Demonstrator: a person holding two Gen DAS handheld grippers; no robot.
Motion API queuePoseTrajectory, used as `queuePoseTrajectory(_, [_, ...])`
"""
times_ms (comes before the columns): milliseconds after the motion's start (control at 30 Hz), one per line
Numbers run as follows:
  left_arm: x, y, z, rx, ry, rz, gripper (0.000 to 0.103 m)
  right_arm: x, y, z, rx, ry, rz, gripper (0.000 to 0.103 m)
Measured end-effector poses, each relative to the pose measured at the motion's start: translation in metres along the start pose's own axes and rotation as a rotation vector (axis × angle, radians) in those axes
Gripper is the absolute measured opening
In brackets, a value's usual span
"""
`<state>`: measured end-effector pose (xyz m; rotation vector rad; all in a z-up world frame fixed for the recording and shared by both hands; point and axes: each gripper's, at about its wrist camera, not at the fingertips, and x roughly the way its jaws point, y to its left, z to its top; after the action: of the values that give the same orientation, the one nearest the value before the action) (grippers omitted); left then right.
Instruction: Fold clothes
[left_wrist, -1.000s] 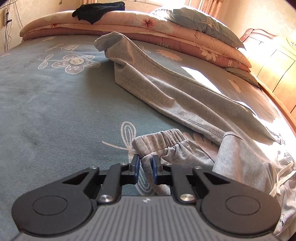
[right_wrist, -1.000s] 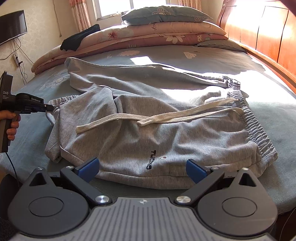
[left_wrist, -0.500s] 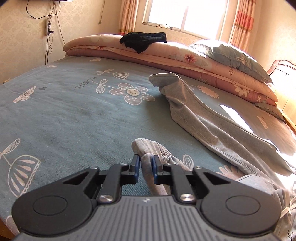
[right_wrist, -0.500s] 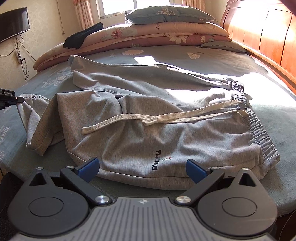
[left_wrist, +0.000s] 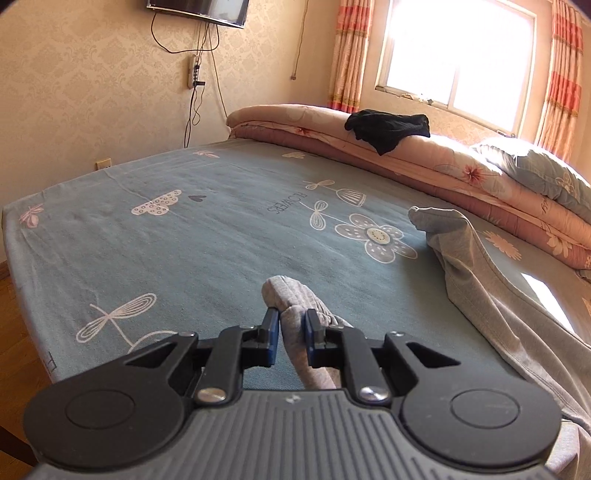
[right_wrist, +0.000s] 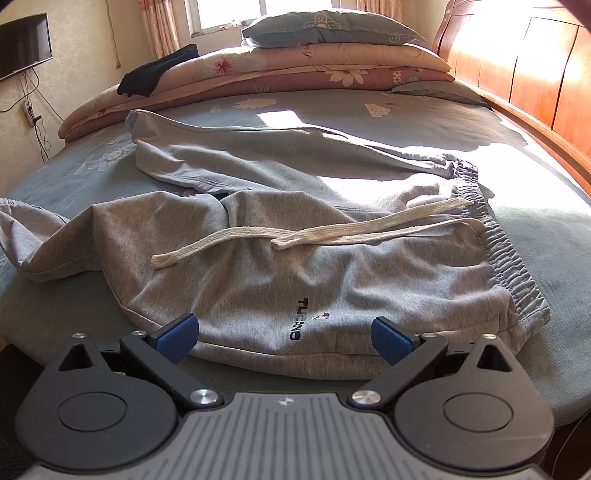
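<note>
Grey sweatpants (right_wrist: 295, 258) lie across a blue flowered bed (right_wrist: 406, 122), waistband to the right, with a cream drawstring (right_wrist: 314, 232) on top. My left gripper (left_wrist: 291, 328) is shut on the elastic cuff (left_wrist: 291, 299) of the near leg, lifted over the bed's left part. That leg stretches off the left edge of the right wrist view. The other leg (left_wrist: 480, 280) lies flat toward the quilts. My right gripper (right_wrist: 284, 332) stands open just above the near edge of the pants' hip, with nothing between its fingers.
Folded pink quilts (right_wrist: 295, 70) and a blue pillow (right_wrist: 325, 29) are stacked at the far side, with a black garment (left_wrist: 388, 127) on them. A wooden headboard (right_wrist: 535, 74) runs along the right. A wall with a TV (left_wrist: 199, 11) and cables lies beyond the bed's left edge.
My left gripper has carried the leg cuff leftward and up, drawing the leg out straight across the bed. The right gripper has stayed in place, open.
</note>
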<state>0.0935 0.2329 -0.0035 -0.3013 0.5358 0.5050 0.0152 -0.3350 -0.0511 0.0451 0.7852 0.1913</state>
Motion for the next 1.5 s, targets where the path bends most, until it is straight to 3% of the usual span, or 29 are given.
queuePoseTrajectory(300, [-0.018, 0.036, 0.015, -0.065, -0.055, 0.064, 0.013, 0.005, 0.007, 0.003, -0.05, 0.011, 0.004, 0.101])
queuePoseTrajectory(467, [-0.029, 0.048, 0.024, -0.096, -0.077, 0.051, 0.014, 0.007, 0.019, 0.008, -0.124, 0.0, -0.001, 0.101])
queuePoseTrajectory(833, [-0.058, 0.065, 0.02, -0.123, -0.137, 0.077, 0.014, 0.014, 0.028, 0.012, -0.162, 0.021, 0.006, 0.101])
queuePoseTrajectory(900, [-0.058, 0.07, 0.017, -0.124, -0.121, 0.088, 0.015, 0.015, 0.028, 0.012, -0.162, 0.028, 0.006, 0.101])
queuePoseTrajectory(1000, [-0.038, 0.074, 0.002, -0.07, -0.013, 0.146, 0.017, 0.018, 0.028, 0.009, -0.191, 0.047, 0.006, 0.101])
queuePoseTrajectory(1067, [-0.022, 0.08, -0.01, -0.079, 0.062, 0.158, 0.017, 0.017, 0.029, 0.006, -0.252, 0.049, -0.012, 0.101])
queuePoseTrajectory(1167, [-0.008, 0.089, -0.024, -0.126, 0.116, 0.171, 0.017, 0.012, 0.031, 0.0, -0.389, 0.046, -0.037, 0.087])
queuePoseTrajectory(1300, [-0.009, 0.092, -0.027, -0.135, 0.108, 0.177, 0.017, 0.01, 0.021, -0.006, -0.562, 0.082, 0.036, 0.063])
queuePoseTrajectory(1500, [-0.024, 0.094, -0.017, -0.14, 0.075, 0.158, 0.018, 0.021, 0.031, -0.019, -0.838, 0.122, 0.143, 0.059])
